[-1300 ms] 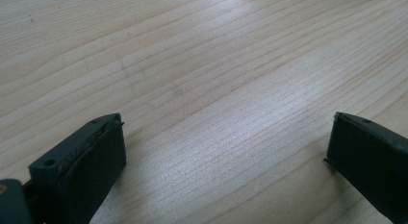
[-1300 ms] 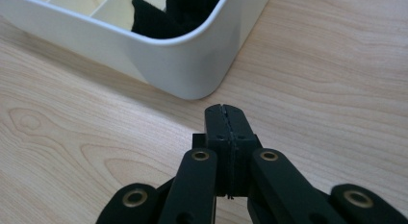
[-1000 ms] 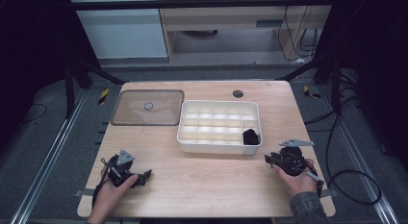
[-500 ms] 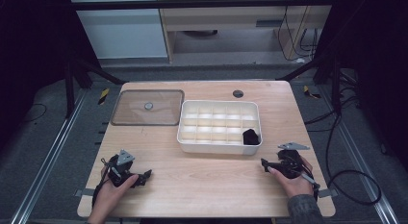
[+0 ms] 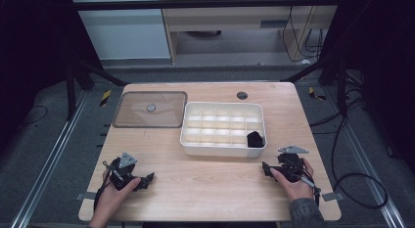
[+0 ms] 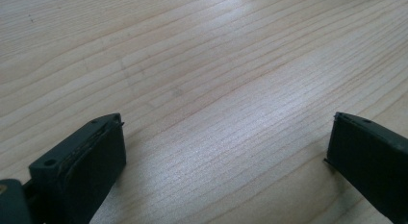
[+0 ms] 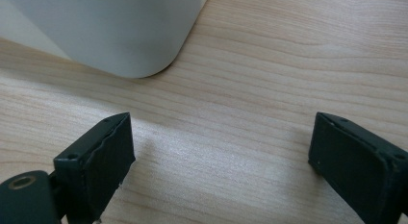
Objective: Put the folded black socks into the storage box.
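Currently the right gripper (image 5: 266, 168) rested low on the surface (image 5: 210, 184), its fingers (image 7: 96, 161) having just been opening to their widest, with nothing between them. The left gripper (image 5: 149, 179) likewise lay on the wood with its fingers (image 6: 86, 156) spread wide and empty. A small black item (image 5: 254, 139) sat in the near right corner compartment of the white divided tray (image 5: 222, 150), just beyond the right gripper. The tray's clear lid (image 5: 132, 121) lay flat to the tray's left. Risk assessment: the tray's rounded corner stood close ahead of the right fingers, so a careless forward reach could have nudged the tray and shifted its contents. A shallow approach over the rim could also have knocked the item out of its compartment.
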A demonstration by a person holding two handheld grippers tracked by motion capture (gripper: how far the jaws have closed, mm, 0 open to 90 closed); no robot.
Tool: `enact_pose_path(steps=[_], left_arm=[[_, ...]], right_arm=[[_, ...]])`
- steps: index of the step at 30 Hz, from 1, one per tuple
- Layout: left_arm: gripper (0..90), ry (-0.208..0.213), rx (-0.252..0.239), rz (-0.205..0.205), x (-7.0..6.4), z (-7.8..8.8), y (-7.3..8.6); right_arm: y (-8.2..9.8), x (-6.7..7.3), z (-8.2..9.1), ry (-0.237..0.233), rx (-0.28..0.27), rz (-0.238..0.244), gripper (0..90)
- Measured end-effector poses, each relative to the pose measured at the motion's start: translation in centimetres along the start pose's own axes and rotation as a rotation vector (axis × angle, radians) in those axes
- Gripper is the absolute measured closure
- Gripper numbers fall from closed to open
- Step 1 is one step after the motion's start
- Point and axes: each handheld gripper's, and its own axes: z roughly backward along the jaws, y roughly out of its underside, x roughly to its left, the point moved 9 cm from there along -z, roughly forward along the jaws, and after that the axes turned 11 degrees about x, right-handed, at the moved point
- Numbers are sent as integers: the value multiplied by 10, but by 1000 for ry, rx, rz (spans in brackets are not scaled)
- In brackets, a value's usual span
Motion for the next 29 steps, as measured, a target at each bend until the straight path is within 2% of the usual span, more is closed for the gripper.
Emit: enact_pose_path(steps=[8, 14, 20, 29], left_arm=[[0, -2, 1, 0, 0, 0, 0], [0, -2, 2, 0, 0, 0, 0], [0, 0, 0, -1, 0, 0, 0], [0, 0, -3, 6, -1, -1, -2]], right_arm=[[0, 3, -3, 33, -10, 18, 76], [1, 6, -4, 24, -46, 31, 74], [6, 14, -1, 6, -43, 57, 67], [5, 14, -2, 19, -37, 43, 37]])
